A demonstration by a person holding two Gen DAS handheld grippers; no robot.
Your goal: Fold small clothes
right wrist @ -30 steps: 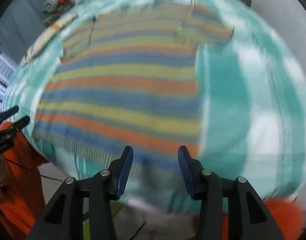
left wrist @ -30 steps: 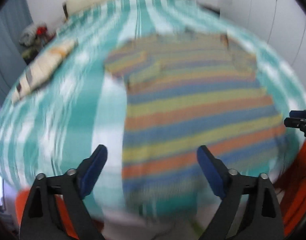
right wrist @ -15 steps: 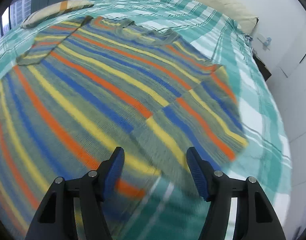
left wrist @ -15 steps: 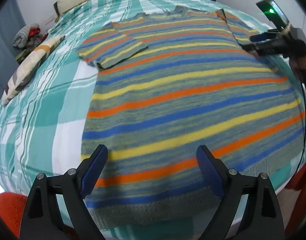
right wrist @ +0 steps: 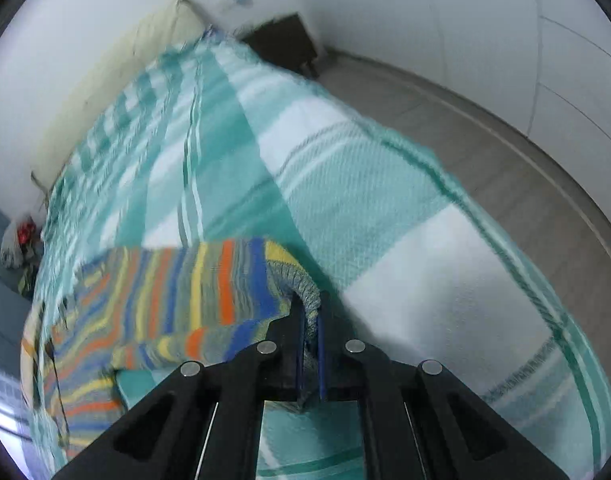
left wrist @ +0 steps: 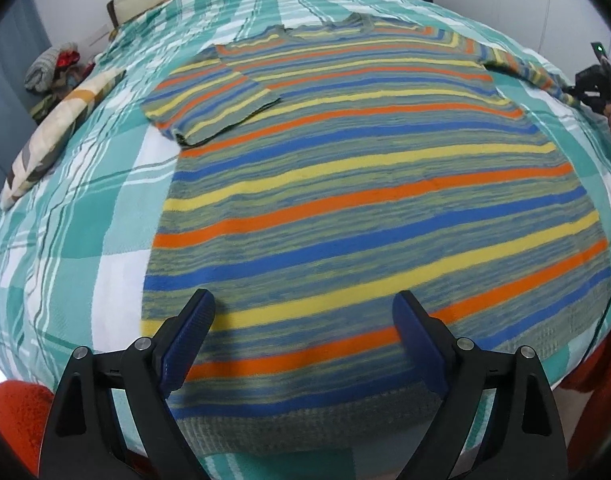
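A striped knit sweater [left wrist: 357, 184] in blue, yellow, orange and grey-green lies flat on the bed, hem toward me, left sleeve [left wrist: 209, 100] spread out. My left gripper [left wrist: 303, 336] is open and empty above the hem. My right gripper [right wrist: 311, 320] is shut on the cuff of the right sleeve [right wrist: 209, 288] and holds it lifted off the bed. In the left wrist view the right gripper [left wrist: 595, 88] shows at the far right edge with the sleeve stretched to it.
The bed has a teal and white plaid blanket [left wrist: 77, 208]. A patterned pillow [left wrist: 53, 136] and a pile of clothes [left wrist: 51, 70] lie at the left. A dark nightstand [right wrist: 285, 46] and grey floor [right wrist: 485, 136] are beyond the bed's right edge.
My right gripper moved to the right sleeve, shut on its cuff and lifted it. My left gripper came a little closer to the hem and stayed open.
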